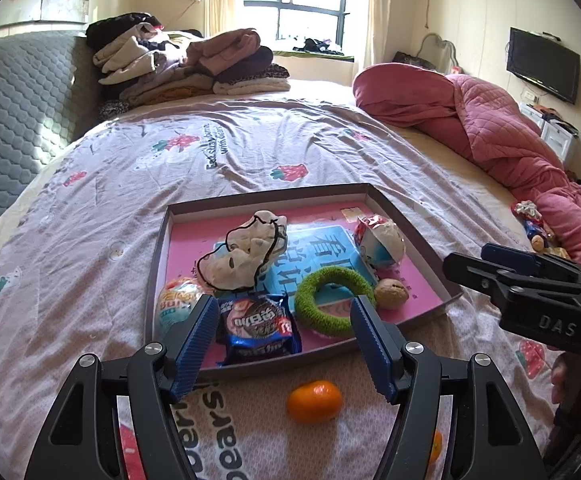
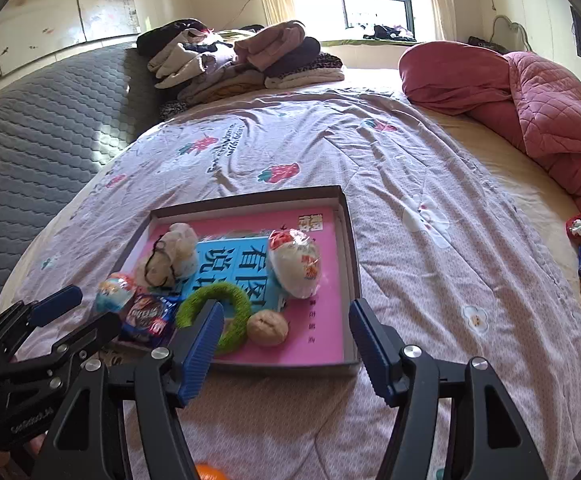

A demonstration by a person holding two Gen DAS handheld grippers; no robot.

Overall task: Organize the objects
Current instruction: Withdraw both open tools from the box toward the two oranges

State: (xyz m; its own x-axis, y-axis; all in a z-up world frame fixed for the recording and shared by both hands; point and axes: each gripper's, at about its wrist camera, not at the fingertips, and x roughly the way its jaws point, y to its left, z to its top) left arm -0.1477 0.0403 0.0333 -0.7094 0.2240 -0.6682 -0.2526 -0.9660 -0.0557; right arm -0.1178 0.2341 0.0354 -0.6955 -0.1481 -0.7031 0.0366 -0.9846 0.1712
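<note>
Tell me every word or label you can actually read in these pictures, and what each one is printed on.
"DAS": on the black body of the right gripper.
"bears": upside down on the bed sheet, near the camera.
"看图说话": large characters on the pink and blue book lying in the tray.
Blue snack packet: printed, but too warped to read surely.
Small line on the sheet beside the strawberries: too blurred.

Both wrist views face downward, sharing tray [image 1: 406, 216] on bed.
</note>
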